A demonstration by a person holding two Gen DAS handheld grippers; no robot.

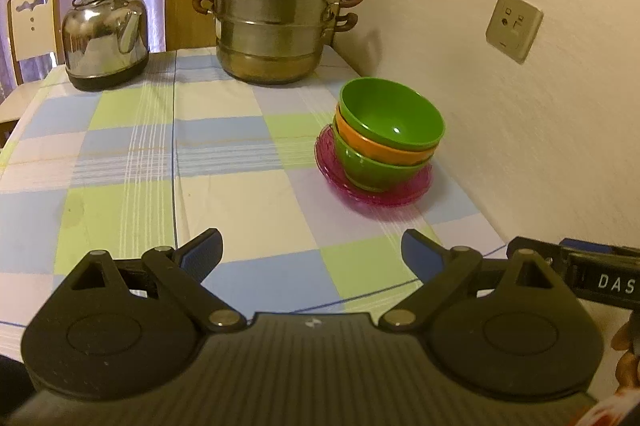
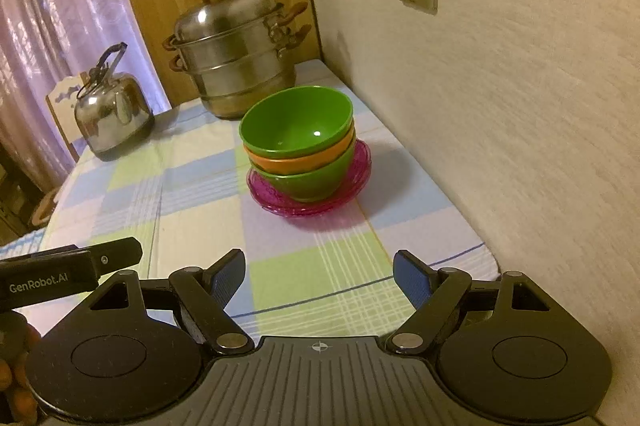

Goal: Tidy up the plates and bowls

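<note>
Three bowls are nested against the wall: a green bowl [image 1: 392, 114] [image 2: 298, 122] on top, an orange bowl [image 1: 384, 146] [image 2: 288, 162] under it, and a second green bowl [image 1: 372, 172] [image 2: 312, 182] at the bottom. They stand on stacked pink see-through plates [image 1: 384, 197] [image 2: 312, 209] on the checked tablecloth [image 1: 160, 154]. My left gripper [image 1: 312, 250] is open and empty, short of the stack and to its left. My right gripper [image 2: 318, 266] is also open and empty, facing the stack from a little nearer the table's front edge.
A steel steamer pot [image 1: 276, 18] [image 2: 236, 58] and a steel kettle [image 1: 106, 30] [image 2: 112, 106] stand at the table's far end. The white wall [image 1: 540, 126] with sockets [image 1: 514, 26] runs along the right. A chair [image 1: 34, 22] stands beyond the far left corner.
</note>
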